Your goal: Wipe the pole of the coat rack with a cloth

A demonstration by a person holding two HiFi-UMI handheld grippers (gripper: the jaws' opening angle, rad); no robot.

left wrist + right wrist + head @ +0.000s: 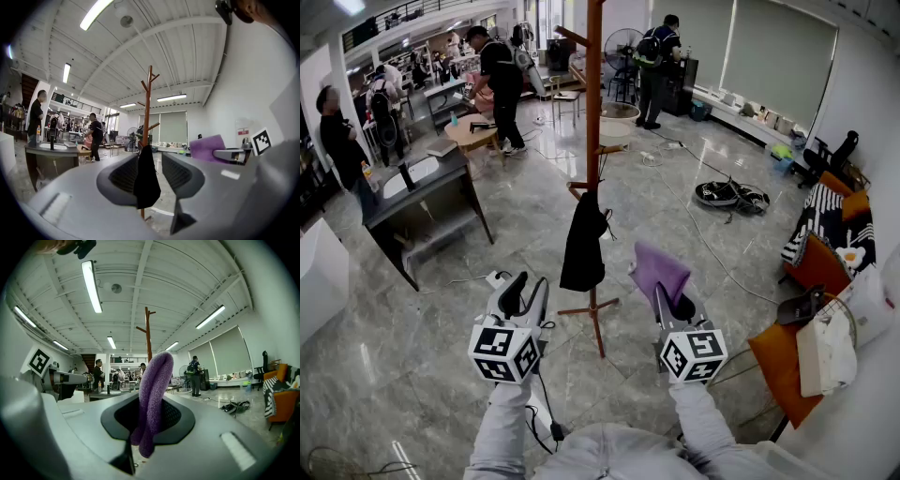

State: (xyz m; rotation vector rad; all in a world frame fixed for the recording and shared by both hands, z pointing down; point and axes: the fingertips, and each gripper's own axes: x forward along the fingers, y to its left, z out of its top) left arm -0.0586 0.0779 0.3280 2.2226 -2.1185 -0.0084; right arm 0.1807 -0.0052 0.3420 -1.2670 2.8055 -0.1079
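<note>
Pinching purple cloth (152, 390) tight in my right gripper (673, 302); left gripper (525, 292) wide apart, empty; coat rack pole (593, 112) ahead of both.

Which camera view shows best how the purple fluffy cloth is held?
The right gripper view: the purple fluffy cloth stands folded, pinched in the jaws of the right hand-held gripper. The head view shows only its top above that gripper; the left gripper view shows a flat side piece.

The purple cloth (152, 390) is looking fuzzy and matt. At twelve o'clock the coat rack pole (593, 94) is showing smooth reddish wood; the floor (675, 216) is gleaming like glossy polished stone.
</note>
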